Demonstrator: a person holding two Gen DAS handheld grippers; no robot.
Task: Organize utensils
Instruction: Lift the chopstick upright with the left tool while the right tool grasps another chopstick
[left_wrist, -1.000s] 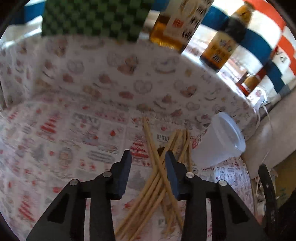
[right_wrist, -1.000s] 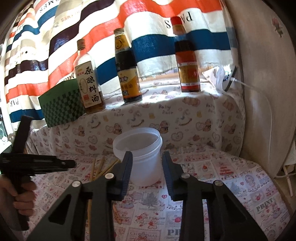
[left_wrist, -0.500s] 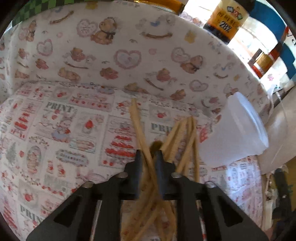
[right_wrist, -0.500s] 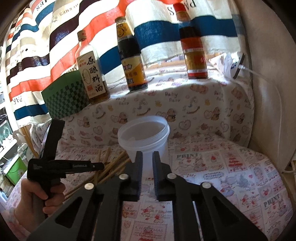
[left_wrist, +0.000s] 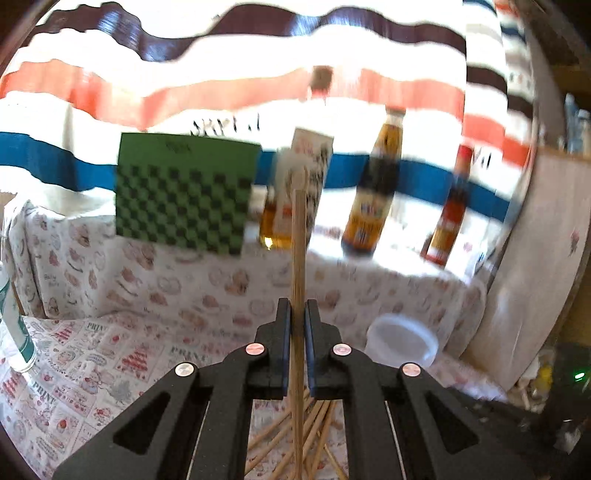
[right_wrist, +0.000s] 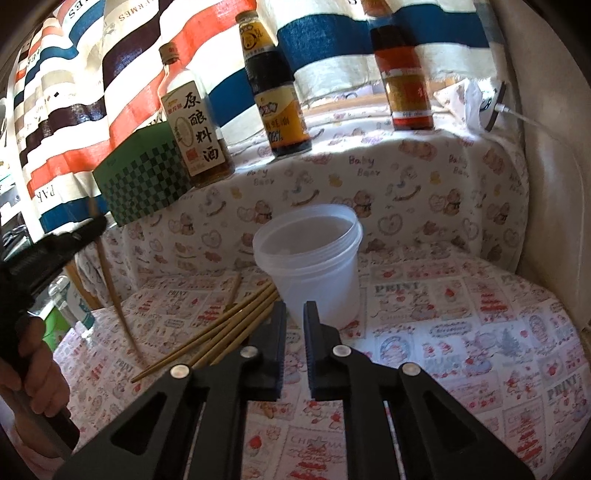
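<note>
Chopstick (left_wrist: 298, 266) clamped in left gripper (left_wrist: 297, 317), background blurred; right gripper (right_wrist: 294, 314) fingers nearly together, empty.

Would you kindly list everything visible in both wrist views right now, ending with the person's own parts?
held chopstick: one, tan, clamped upright in the left gripper
loose chopsticks: several, tan, lying on the cloth left of the tub
plastic tub: one, translucent white, upright on the cloth
bottles: three, amber and dark, on the back ledge
checkered box: one, green, left end of ledge
printed cloth: one, white and red, covering the surface
striped curtain: one, behind the ledge
left gripper: black, shut
right gripper: black, nearly shut, holding nothing
left hand: on the gripper handle
</note>
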